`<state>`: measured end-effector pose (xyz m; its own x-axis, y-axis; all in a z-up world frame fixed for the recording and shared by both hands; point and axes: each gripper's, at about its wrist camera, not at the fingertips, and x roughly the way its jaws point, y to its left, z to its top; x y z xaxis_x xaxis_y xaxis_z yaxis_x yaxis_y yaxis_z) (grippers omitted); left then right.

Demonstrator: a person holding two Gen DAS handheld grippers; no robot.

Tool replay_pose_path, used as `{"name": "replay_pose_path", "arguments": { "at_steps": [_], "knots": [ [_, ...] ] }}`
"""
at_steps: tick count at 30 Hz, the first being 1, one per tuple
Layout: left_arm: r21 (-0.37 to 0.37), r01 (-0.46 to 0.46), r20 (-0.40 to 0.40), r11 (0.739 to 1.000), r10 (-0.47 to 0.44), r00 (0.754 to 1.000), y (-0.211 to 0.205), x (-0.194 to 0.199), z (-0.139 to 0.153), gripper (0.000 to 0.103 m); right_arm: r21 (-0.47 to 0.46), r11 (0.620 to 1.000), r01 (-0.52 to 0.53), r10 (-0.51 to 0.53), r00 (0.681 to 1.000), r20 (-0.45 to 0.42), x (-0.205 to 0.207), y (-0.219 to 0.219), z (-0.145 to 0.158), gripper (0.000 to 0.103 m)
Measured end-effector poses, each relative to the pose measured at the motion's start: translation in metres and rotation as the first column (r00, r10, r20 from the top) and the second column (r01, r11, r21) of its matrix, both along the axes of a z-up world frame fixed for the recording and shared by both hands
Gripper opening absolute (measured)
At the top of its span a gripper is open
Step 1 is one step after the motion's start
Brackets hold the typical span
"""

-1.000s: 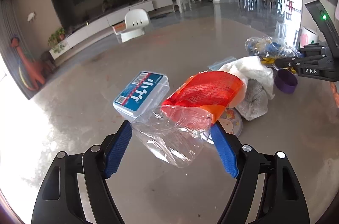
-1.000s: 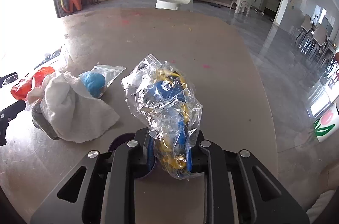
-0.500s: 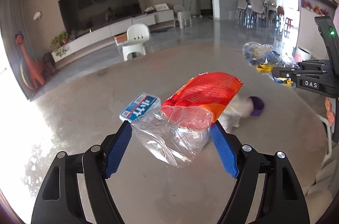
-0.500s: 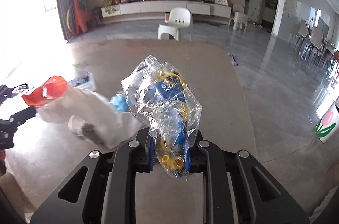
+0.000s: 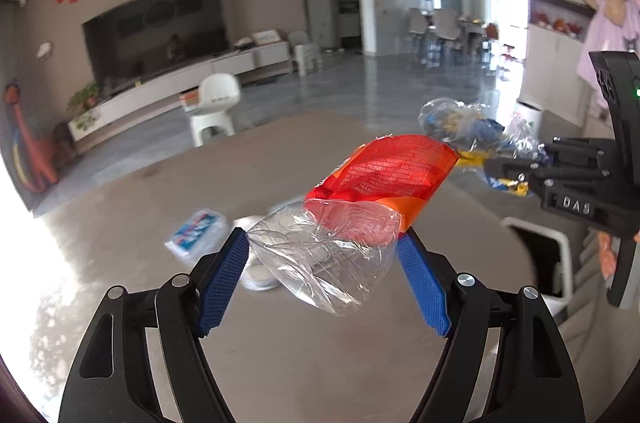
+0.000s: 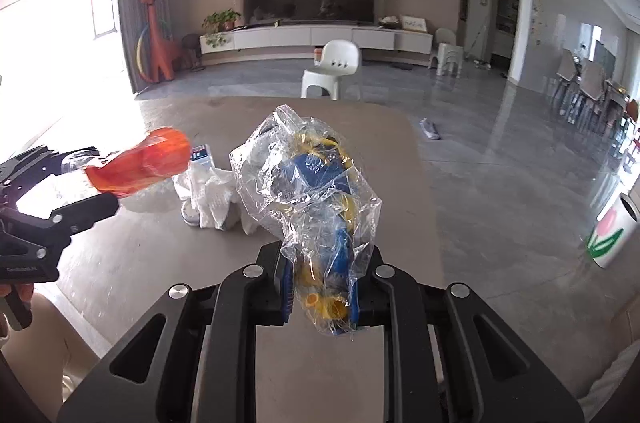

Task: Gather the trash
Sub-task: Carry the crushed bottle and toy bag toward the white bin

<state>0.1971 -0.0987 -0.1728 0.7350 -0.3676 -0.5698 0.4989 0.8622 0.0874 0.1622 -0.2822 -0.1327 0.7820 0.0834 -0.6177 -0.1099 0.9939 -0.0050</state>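
Left gripper (image 5: pixel 322 247) is clamped on a crushed clear plastic bottle (image 5: pixel 328 259) with a red-orange label (image 5: pixel 384 171) — blue pads (image 5: pixel 222 279) press it from both sides, and the bottle is held up off the grey table (image 5: pixel 280 355). In the right wrist view the same bottle shows at 9 o'clock, its label end pointing toward the middle of the table, above the surface.

Right gripper (image 6: pixel 322 291) is closed tight on a crumpled clear bag (image 6: pixel 308 191) of blue and yellow pieces; the bag stands up out of the jaws, also off the table. From the left wrist view that bag hangs at 2 o'clock, just behind the bottle's label, with the right gripper body at 3 o'clock.

Still lying on the table: a blue-and-white tissue pack (image 5: pixel 196 231) at 9 o'clock of the bottle, a white crumpled cloth (image 6: pixel 208 195) between the two held items in the right wrist view, and a round flat item (image 5: pixel 260 273) partly hidden below the bottle — cannot tell what it is.

A white open-topped bin (image 5: pixel 540 255) sits off the table edge at 4 o'clock in the left wrist view, below the right gripper. White plastic chair (image 6: pixel 332 67) stands beyond the far table edge at 12 o'clock.
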Motion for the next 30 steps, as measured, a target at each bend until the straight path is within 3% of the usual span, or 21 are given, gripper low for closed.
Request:
{"name": "replay_pose_path", "arguments": {
  "at_steps": [8, 16, 24, 30],
  "knots": [
    [-0.031, 0.155, -0.032, 0.987, -0.156, 0.987, -0.091, -0.03, -0.012, 0.075, 0.013, 0.987, 0.162, -0.162, 0.987, -0.002, -0.052, -0.074, 0.0, 0.021],
    [-0.048, 0.305, -0.078, 0.951, -0.308, 0.948, -0.178, -0.05, -0.032, 0.075, 0.005, 0.954, 0.299, -0.299, 0.954, -0.034, -0.099, -0.144, -0.015, 0.021],
    [0.003, 0.405, -0.153, 0.914, -0.4, 0.904, -0.252, -0.067, -0.066, 0.075, 0.04, 0.909, 0.414, -0.41, 0.908, -0.086, -0.13, -0.201, -0.047, 0.021],
    [0.064, 0.417, -0.207, 0.907, -0.397, 0.894, -0.297, -0.064, -0.092, 0.075, 0.087, 0.886, 0.455, -0.44, 0.885, -0.152, -0.137, -0.23, -0.086, 0.021]
  ]
}}
